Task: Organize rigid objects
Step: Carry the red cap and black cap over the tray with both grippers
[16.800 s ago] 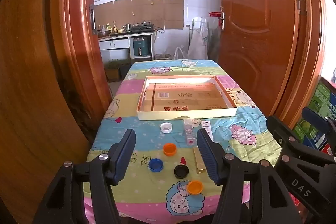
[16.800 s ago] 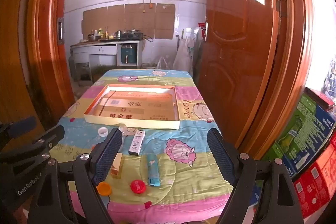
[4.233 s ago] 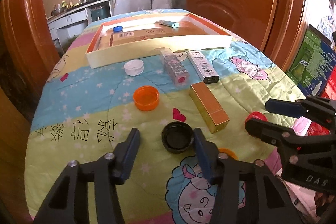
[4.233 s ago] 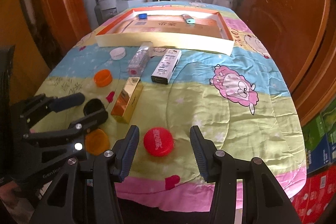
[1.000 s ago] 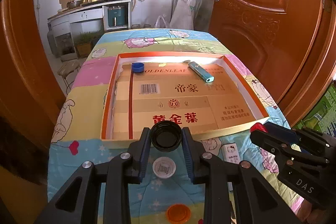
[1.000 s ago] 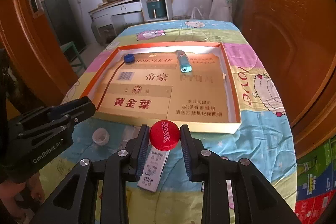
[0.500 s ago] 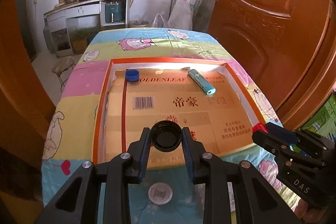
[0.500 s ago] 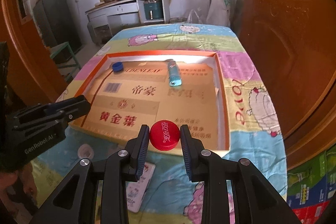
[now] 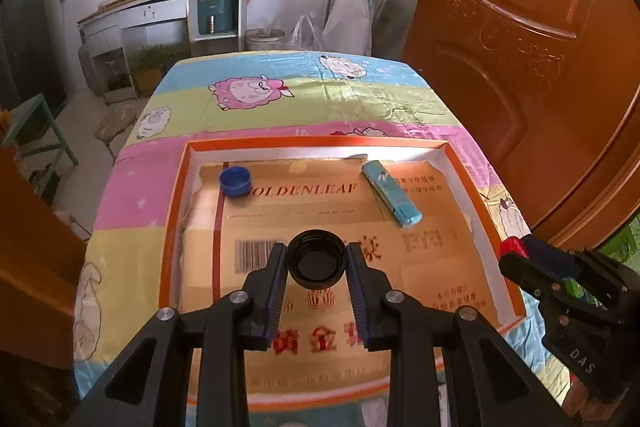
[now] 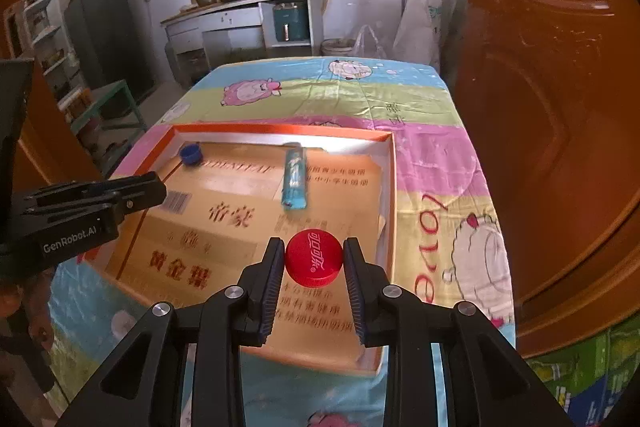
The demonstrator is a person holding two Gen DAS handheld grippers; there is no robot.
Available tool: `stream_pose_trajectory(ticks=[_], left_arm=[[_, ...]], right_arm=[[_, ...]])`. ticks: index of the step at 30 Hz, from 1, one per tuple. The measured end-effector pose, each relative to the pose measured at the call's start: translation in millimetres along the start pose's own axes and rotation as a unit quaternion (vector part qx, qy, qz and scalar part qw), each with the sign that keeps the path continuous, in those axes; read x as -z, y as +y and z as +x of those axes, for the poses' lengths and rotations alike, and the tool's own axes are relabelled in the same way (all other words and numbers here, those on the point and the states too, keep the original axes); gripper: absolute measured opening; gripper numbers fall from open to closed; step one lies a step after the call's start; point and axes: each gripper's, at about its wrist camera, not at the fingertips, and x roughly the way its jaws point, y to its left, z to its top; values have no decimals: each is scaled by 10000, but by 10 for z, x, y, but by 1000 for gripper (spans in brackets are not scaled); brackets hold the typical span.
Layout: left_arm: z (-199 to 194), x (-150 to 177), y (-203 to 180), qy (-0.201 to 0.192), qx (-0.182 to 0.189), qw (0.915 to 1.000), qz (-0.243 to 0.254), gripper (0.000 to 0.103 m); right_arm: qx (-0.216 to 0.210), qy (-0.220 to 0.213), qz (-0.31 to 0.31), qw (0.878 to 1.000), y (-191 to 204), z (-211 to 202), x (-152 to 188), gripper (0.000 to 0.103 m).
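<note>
- Tablecloth (image 9: 280, 111) with cartoon sheep and bands of blue, green, pink and yellow covered the whole table, which stood beside a brown wooden door (image 9: 520, 47).
- Tray (image 9: 173, 211), a shallow box with an orange rim and white inner walls, lay flat on the cloth; its floor was tan cardboard printed with a barcode, the word GOLDENLEAF and red characters.
- Left gripper (image 9: 316, 261) hung above the near middle of the tray, its two fingers drawn in narrow and pressing on either side of a black cap (image 9: 316, 259), which sat open side up toward the camera.
- Right gripper (image 10: 313, 259) hung over the right part of the tray, near its right wall, fingers likewise close together and clamped on a red cap (image 10: 313, 258) with white lettering on its top; in the left wrist view this gripper appeared at the right edge, level with the tray's right wall.
- Light blue lighter (image 9: 391, 193) lay flat on the tray floor toward the far right, well apart from both held caps.
- Blue cap (image 9: 235, 181) rested open side up in the tray's far left corner area, near the far wall.
- White cap (image 10: 120, 323) lay on the cloth outside the tray's near edge, blurred in the right wrist view.
</note>
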Motion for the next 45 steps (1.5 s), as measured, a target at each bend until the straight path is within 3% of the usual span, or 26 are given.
stream_pose_trajectory(ticks=[20,42,45], left_arm=[[647,-473,40,401,-95,9991,-107,30],[1063,-464,110,650,-48,9979,-39,30],[1070,-461,82,641,-37,9979,57,36]], right_arm=[[-269,272,-625,9973,-203,767,-652,31],[-266,644,-541,9961,-247,1289,-656,31],[-247,690,-613,9954,-219,1304,-666,31]])
